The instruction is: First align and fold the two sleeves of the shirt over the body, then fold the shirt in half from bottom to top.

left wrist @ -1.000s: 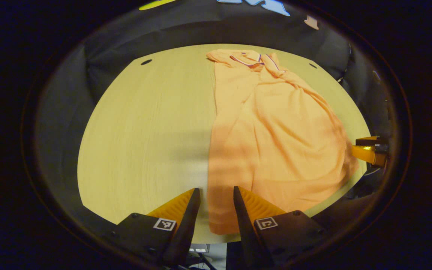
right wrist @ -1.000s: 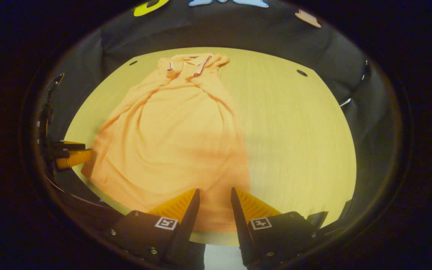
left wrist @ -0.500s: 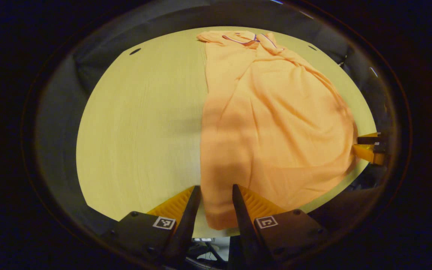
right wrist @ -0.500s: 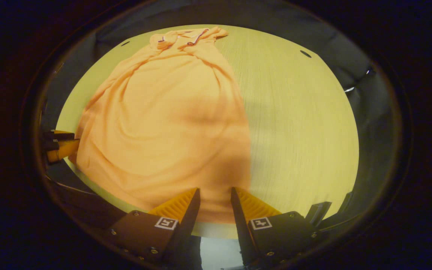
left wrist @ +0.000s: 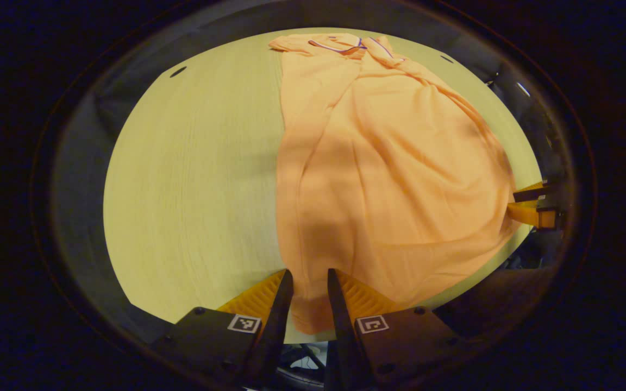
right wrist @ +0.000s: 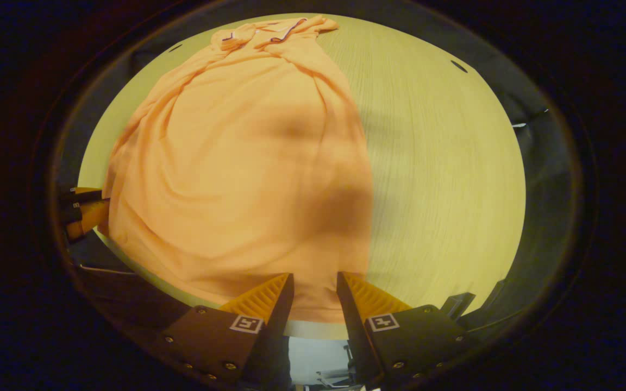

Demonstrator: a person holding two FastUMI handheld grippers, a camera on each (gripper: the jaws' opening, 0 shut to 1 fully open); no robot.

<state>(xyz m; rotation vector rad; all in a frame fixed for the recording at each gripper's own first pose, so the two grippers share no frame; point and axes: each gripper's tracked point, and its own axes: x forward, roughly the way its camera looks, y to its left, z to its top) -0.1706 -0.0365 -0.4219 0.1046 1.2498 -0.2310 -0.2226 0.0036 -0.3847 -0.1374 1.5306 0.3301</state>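
Note:
An orange polo shirt (left wrist: pixel 394 163) lies lengthwise on the wooden table (left wrist: pixel 193 163), collar (left wrist: pixel 340 46) at the far end and both sleeves folded in over the body. My left gripper (left wrist: pixel 309 277) is open at the near edge, and the shirt's bottom left hem corner lies between its fingers. In the right gripper view the shirt (right wrist: pixel 237 163) spreads to the left, and my right gripper (right wrist: pixel 315 279) is open astride the bottom right hem corner. Each gripper's fingers also show at the other view's edge, right (left wrist: pixel 530 214) and left (right wrist: pixel 87 214), beside the hem.
The light wooden table (right wrist: pixel 443 163) has bare surface on either side of the shirt. Small dark holes (left wrist: pixel 178 71) (right wrist: pixel 458 65) sit near its far corners. Black cloth walls surround the table. The near table edge runs just under both grippers.
Both grippers have moved forward and lower over the hem, so the shirt looks larger. The left gripper's fingers have narrowed around the hem corner; the right's gap is unchanged.

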